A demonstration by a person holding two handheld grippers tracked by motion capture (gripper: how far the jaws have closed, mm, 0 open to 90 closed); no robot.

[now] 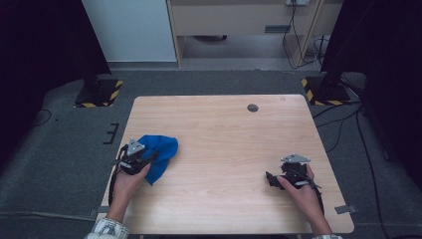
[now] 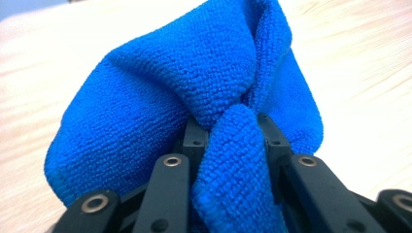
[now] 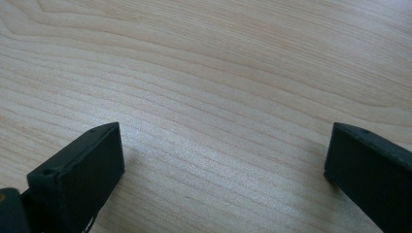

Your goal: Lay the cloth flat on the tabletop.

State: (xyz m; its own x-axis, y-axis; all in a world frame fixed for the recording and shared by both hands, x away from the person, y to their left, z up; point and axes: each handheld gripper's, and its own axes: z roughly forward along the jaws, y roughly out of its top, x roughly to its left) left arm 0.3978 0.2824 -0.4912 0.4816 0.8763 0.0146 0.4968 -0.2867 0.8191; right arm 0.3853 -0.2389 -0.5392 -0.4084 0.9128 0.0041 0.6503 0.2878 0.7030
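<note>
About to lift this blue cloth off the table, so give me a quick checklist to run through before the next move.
1. Left gripper clamped on blue cloth: ok, a fold is pinched between the jaws.
2. Whole cloth gathered: not ok, most bunches loose beyond the jaws.
3. Cloth off the table: cannot tell.
4. Right gripper free: ok, jaws wide apart over bare wood.
5. Lift path clear: ok, nothing lies near the cloth.

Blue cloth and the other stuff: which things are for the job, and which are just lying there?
For the job:
blue cloth, pinched in the left gripper
right gripper, jaws wide apart, holding nothing
table

Just lying there:
dark round spot on the table
floor cables
</note>
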